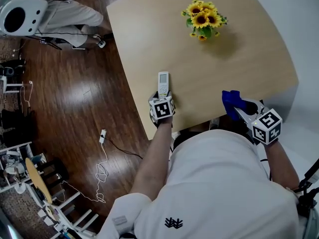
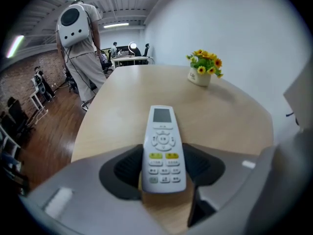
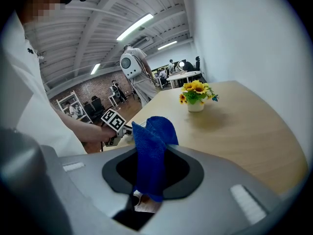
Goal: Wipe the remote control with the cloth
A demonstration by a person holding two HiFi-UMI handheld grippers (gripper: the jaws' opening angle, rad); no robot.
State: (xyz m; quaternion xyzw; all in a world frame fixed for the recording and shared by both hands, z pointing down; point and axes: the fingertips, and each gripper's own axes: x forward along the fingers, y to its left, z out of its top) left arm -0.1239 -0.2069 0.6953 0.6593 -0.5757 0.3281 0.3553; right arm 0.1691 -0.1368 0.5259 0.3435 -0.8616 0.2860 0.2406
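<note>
Your left gripper [image 1: 162, 97] pinches the near end of the remote [image 2: 163, 146] between its dark ribbed pads, one pad against each long side. The remote is a slim white plastic bar with a small grey screen, a round button pad and two yellow keys; the print on the keys is too small to read. It lies face up along the pale wooden table [image 1: 239, 68], close to your edge, with the gripper tilted steeply down over it and your forearm straight behind. Your right gripper [image 3: 152, 168] is clamped on the cloth [image 3: 151, 141], a blue, nubby terry fold standing up out of the jaws, held over the table's near edge, well right of the remote. Farther out, sunflowers [image 1: 203, 18] sit in a white pot [image 2: 199, 77].
</note>
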